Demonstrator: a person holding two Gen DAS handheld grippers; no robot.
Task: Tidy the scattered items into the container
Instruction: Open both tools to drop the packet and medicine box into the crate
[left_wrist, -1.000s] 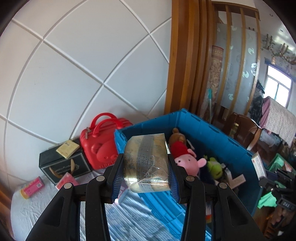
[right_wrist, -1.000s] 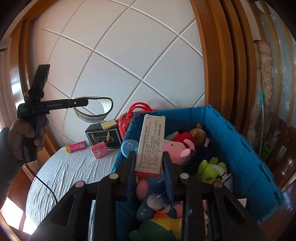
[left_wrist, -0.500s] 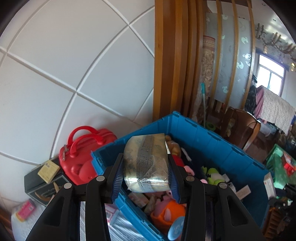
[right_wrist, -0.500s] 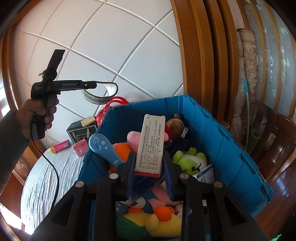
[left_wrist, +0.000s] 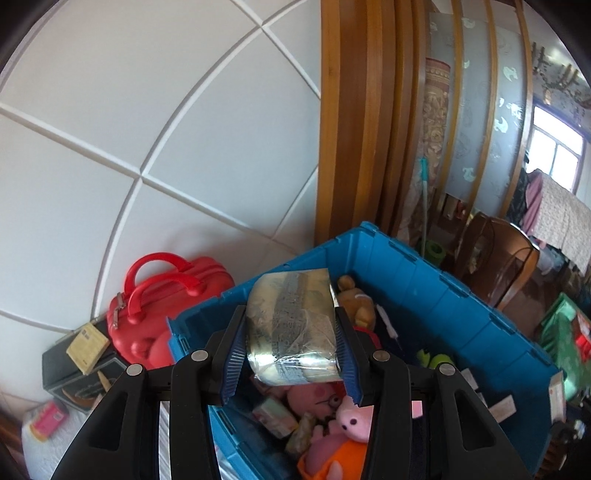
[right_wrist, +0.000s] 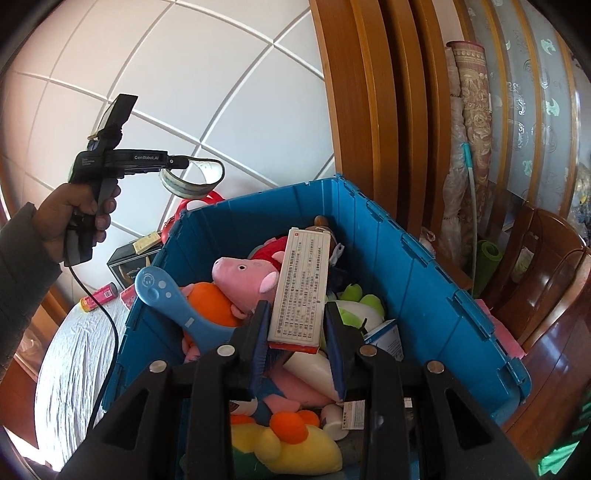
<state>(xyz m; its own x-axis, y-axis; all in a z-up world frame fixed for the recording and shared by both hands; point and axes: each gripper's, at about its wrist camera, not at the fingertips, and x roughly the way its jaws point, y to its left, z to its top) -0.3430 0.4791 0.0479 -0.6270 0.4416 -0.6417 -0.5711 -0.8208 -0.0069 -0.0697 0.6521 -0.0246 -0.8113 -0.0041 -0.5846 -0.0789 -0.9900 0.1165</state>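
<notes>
One blue bin (right_wrist: 424, 280). Left gripper (left_wrist: 291, 358) clamps one tape roll (left_wrist: 293, 332), axis crosswise. Right gripper (right_wrist: 297, 345) clamps one white box (right_wrist: 301, 286), long axis pointing away.

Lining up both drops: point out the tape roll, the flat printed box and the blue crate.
tape roll (left_wrist: 291, 328), left wrist view, its taped outer face.
flat printed box (right_wrist: 303, 284), right wrist view, its printed face.
blue crate (right_wrist: 413, 273), right wrist view, its inner wall.

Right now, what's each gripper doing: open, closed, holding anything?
Left gripper: closed on the tape roll.
Right gripper: closed on the white printed box, over the blue bin.
</notes>
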